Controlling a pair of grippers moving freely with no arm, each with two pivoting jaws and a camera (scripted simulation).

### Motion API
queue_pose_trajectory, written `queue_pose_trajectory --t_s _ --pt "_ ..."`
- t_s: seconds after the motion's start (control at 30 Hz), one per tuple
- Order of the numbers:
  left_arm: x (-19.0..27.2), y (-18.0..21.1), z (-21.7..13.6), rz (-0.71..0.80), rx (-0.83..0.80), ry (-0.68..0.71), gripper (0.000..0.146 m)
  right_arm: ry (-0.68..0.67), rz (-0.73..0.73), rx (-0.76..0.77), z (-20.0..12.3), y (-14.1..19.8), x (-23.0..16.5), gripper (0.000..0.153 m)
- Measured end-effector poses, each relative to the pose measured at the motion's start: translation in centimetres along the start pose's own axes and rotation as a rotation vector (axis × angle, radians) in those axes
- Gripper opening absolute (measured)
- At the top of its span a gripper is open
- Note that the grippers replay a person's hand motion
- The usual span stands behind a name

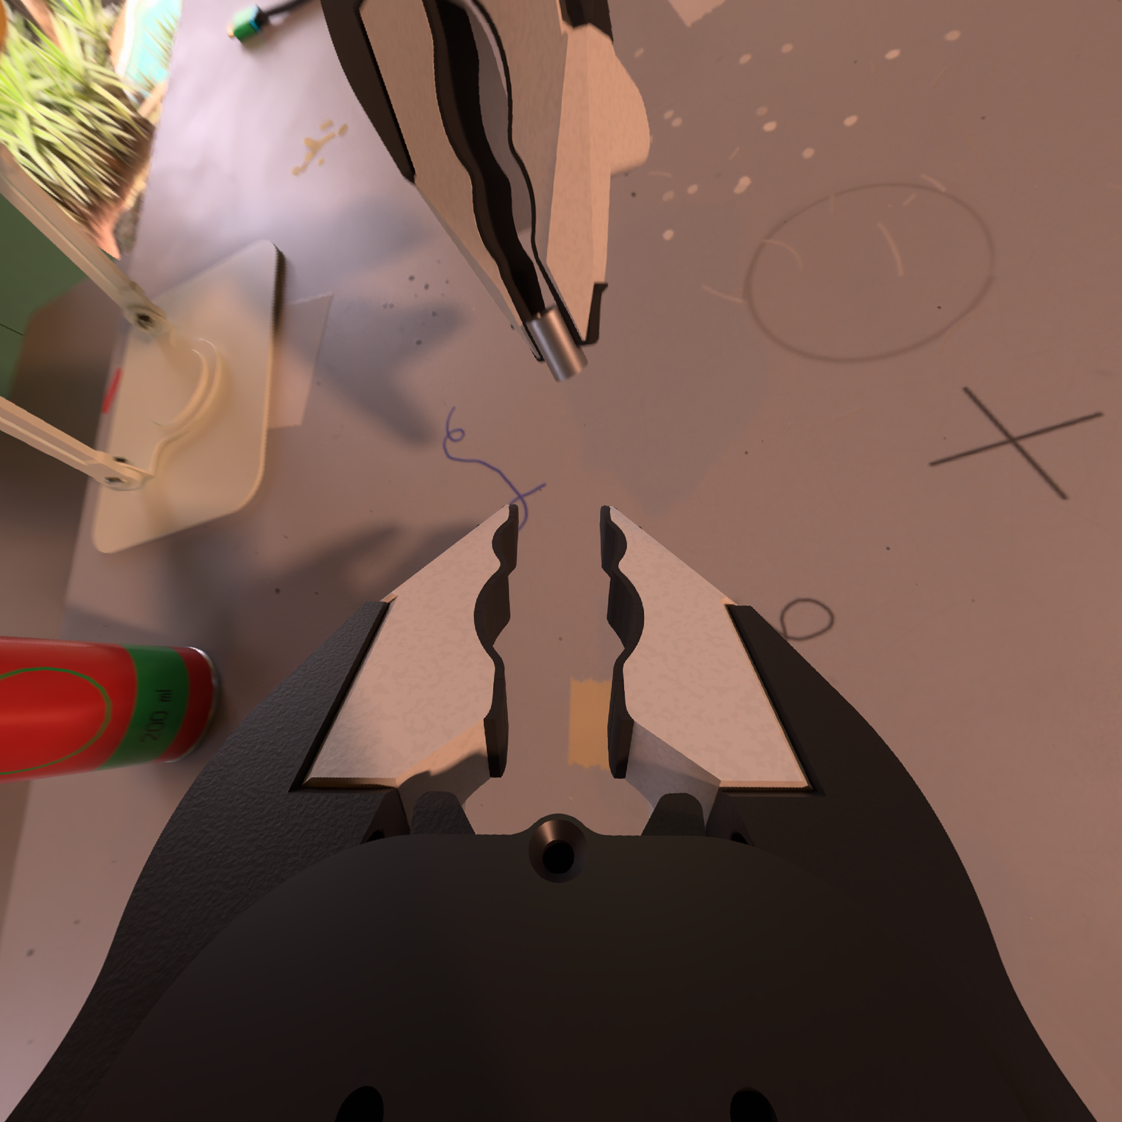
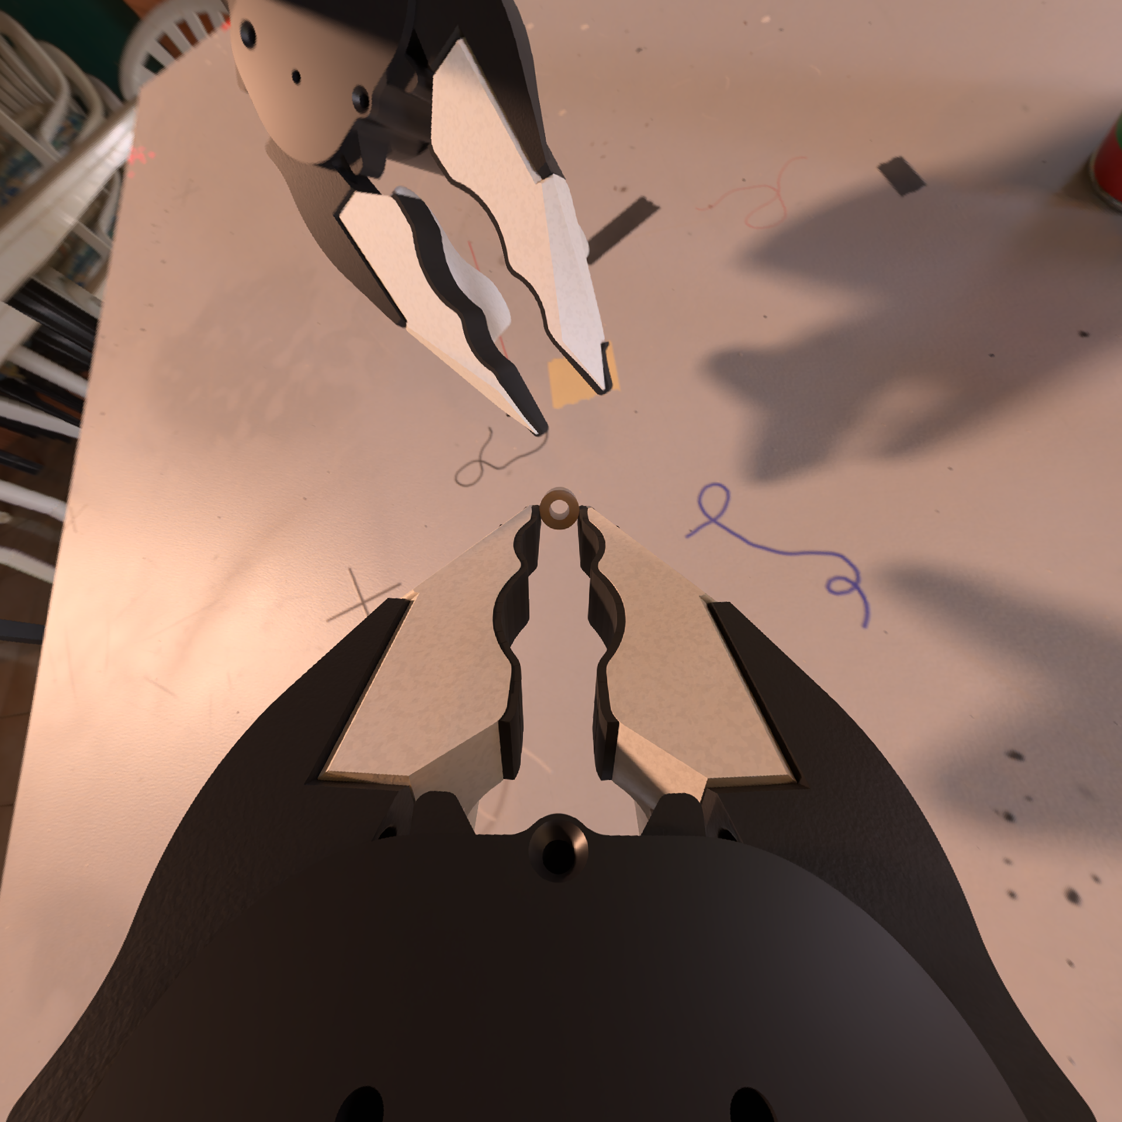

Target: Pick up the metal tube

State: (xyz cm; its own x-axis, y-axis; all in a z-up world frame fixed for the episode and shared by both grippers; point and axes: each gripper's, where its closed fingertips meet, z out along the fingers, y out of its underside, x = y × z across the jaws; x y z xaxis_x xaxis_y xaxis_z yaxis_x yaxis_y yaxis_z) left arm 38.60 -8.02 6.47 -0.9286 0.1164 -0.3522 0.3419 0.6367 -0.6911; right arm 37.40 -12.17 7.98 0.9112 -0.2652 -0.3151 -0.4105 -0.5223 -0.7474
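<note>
The metal tube (image 1: pixel 557 346) is a short grey cylinder, held clear of the table. In the left wrist view it sticks out from between the tips of my right gripper (image 1: pixel 561 343), which comes in from the top. In the right wrist view I see the tube (image 2: pixel 558 510) end-on as a small ring pinched at my right gripper's (image 2: pixel 558 516) tips. My left gripper (image 1: pixel 558 516) is open and empty, a short way below the tube in its own view. It also shows in the right wrist view (image 2: pixel 571 410), open, pointing toward the tube.
A red and green can (image 1: pixel 103 710) lies at the left. A cream lamp base (image 1: pixel 188 401) with a jointed arm stands at the left, a plant (image 1: pixel 61 103) behind it. White chairs (image 2: pixel 42 182) line the table's left edge. Pen marks and tape (image 2: pixel 583 376) dot the tabletop (image 1: pixel 850 546).
</note>
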Motion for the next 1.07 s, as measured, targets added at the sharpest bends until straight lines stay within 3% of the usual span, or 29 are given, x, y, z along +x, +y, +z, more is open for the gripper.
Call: queue_pose_trajectory --t_s 0.4,0.57,1.07 --pt "0.4 -2.5 -0.1 0.178 0.025 -0.124 0.025 -0.107 0.053 0.016 1.3 -0.3 -1.2 0.012" --pt "0.8 -2.4 0.1 0.263 -0.014 -0.152 0.011 -0.116 0.075 0.017 1.5 -0.3 -1.1 0.012" --pt "0.8 -1.6 -0.1 0.228 -0.038 -0.117 0.003 -0.135 0.112 0.035 2.0 -0.5 -0.9 0.012"
